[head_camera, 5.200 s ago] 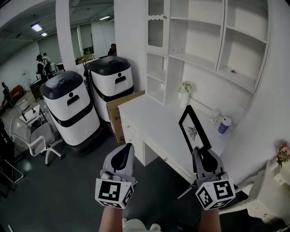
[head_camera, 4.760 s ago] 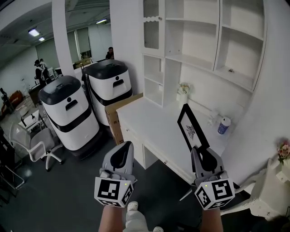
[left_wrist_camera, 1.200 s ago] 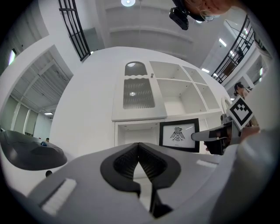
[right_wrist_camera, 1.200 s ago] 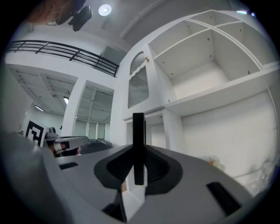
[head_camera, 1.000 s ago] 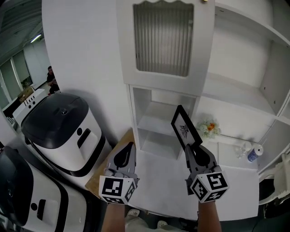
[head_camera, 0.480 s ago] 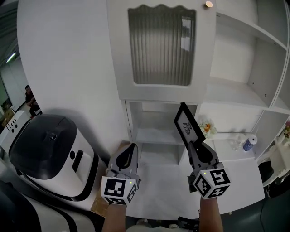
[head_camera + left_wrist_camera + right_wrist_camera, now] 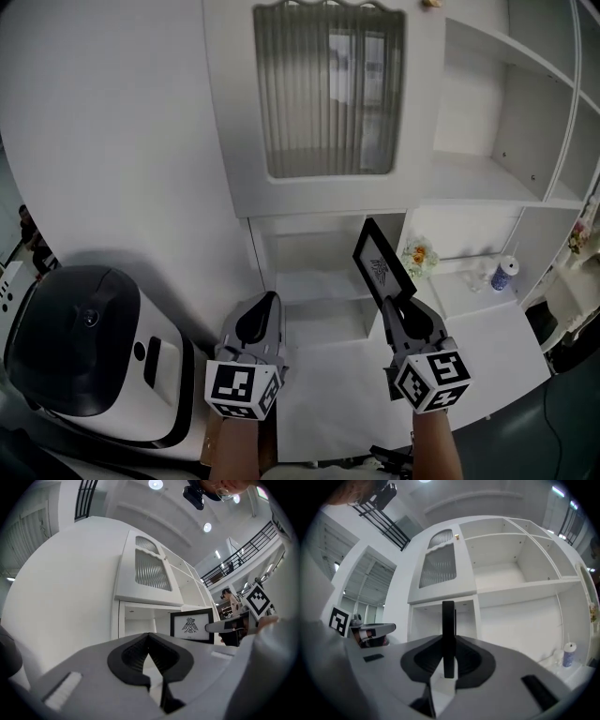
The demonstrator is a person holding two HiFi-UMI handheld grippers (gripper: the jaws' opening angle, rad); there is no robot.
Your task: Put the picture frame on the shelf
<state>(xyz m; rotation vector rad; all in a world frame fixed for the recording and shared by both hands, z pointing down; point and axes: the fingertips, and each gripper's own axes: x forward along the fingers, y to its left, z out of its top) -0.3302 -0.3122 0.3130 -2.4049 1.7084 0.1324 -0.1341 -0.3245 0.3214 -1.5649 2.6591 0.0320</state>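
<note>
White shelves point(image 7: 487, 178) fill the wall above a white bench point(image 7: 347, 394). The right gripper point(image 7: 392, 302) is clenched on the lower edge of the black picture frame point(image 7: 379, 266). It holds the frame upright in the air over the back edge of the bench, in front of the open compartment point(image 7: 314, 281) under the ribbed glass door point(image 7: 328, 94). The left gripper point(image 7: 268, 302) is closed and empty, near the bench's left edge.

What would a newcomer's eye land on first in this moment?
The black-rimmed picture frame with a bird print stands out, clamped in the right gripper before the tall white shelf unit. Above it is a ribbed-glass cabinet door; at lower left, a black-topped white machine.
</note>
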